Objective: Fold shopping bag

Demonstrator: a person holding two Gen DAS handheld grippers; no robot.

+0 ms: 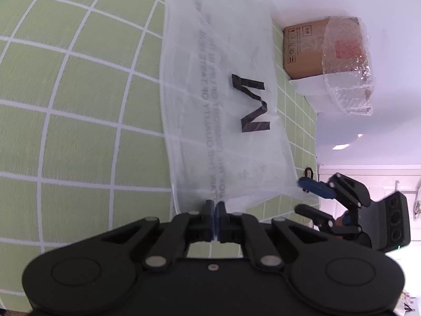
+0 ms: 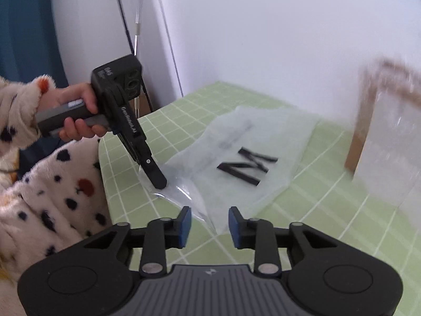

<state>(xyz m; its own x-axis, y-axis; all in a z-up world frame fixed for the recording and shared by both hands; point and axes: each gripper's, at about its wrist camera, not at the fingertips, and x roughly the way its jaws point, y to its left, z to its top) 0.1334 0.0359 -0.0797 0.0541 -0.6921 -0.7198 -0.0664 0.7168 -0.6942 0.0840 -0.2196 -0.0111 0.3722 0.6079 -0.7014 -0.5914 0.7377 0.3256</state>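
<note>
Black left gripper angles down, pinching bag.

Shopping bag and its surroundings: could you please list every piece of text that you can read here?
"M": large black letter on the shopping bag.
Grey lines on the bag: showing through reversed, too blurred to read.
Cardboard box print: too small.
Left gripper body lettering: too small to read surely.

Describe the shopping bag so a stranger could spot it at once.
On the green checked table, beside the wall, lies the bag: flat, translucent white. Unlike the brown box nearby, it bears a big black M.
</note>
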